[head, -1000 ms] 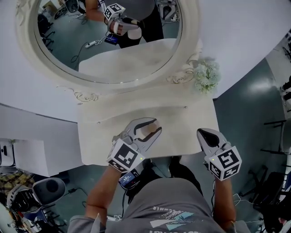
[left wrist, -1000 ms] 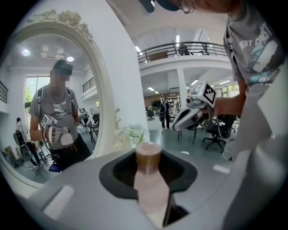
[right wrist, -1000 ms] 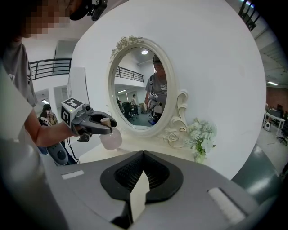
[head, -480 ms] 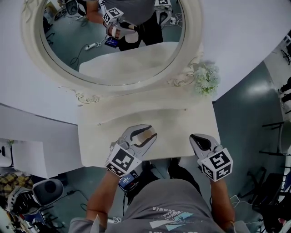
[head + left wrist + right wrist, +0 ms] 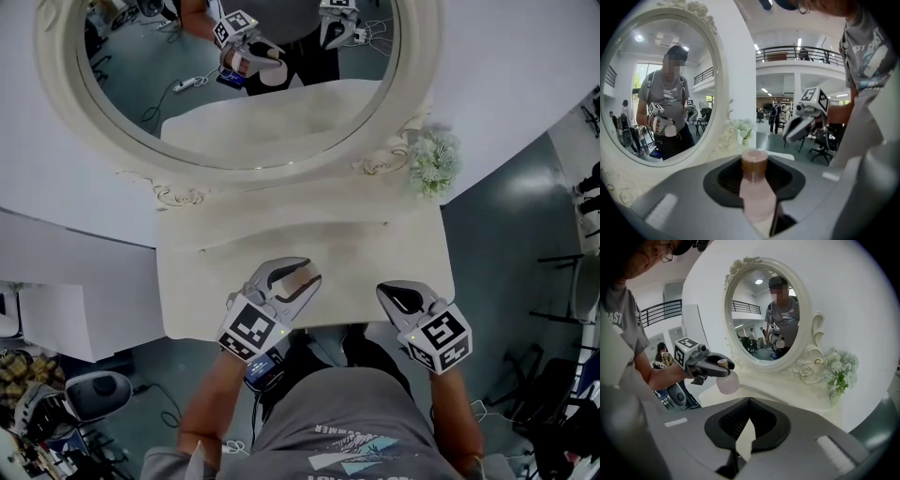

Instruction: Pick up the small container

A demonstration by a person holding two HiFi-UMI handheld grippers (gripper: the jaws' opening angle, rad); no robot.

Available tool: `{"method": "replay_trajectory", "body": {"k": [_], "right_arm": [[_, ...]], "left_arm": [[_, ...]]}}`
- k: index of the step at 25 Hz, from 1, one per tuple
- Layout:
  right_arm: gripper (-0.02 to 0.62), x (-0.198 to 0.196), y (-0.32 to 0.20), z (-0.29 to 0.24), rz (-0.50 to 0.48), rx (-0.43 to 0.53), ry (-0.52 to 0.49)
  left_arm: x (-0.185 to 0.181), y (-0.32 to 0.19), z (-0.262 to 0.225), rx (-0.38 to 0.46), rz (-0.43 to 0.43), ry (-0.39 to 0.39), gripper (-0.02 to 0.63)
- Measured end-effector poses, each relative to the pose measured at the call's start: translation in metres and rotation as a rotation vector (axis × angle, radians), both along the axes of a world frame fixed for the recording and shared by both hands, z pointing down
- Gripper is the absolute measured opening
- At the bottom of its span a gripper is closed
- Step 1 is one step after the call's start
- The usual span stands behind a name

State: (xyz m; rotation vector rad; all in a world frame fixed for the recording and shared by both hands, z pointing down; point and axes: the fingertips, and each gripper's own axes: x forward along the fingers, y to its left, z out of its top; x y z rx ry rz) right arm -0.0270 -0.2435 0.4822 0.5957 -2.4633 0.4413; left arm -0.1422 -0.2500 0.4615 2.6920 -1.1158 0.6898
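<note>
The small container [image 5: 299,279] is a pale pink bottle with a tan cap. My left gripper [image 5: 292,277] is shut on it near the front edge of the cream dressing table [image 5: 375,244]. In the left gripper view the bottle [image 5: 758,201] stands upright between the pads, cap [image 5: 754,160] upward. The right gripper view shows the left gripper [image 5: 723,366] holding the bottle [image 5: 727,382] a little above the tabletop. My right gripper [image 5: 392,294] hovers at the table's front right, shut with nothing in it; in its own view the right gripper [image 5: 749,404] has its jaws together.
A large oval mirror [image 5: 234,84] in an ornate cream frame leans behind the table and reflects the person and both grippers. A small bunch of pale flowers [image 5: 431,161] stands at the back right corner. Grey floor with chairs and cables surrounds the table.
The right gripper has moved left and slightly toward the table's front edge. The left gripper, still shut on the bottle, has drifted a little nearer the front edge.
</note>
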Motion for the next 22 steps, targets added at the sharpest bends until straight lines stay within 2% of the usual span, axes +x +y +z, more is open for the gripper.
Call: {"method": "replay_trajectory", "body": {"k": [8, 17, 22], "right_arm": [[0.0, -0.007, -0.013, 0.003, -0.003, 0.017, 0.02], [0.0, -0.003, -0.021, 0.006, 0.016, 0.031, 0.024], [0.0, -0.006, -0.021, 0.005, -0.008, 0.034, 0.025]], "left_arm": [[0.012, -0.001, 0.02, -0.047, 0.036, 0.012, 0.123], [0.001, -0.013, 0.028, -0.059, 0.018, -0.006, 0.123], [-0.002, -0.014, 0.028, -0.06, 0.007, -0.004, 0.123]]}}
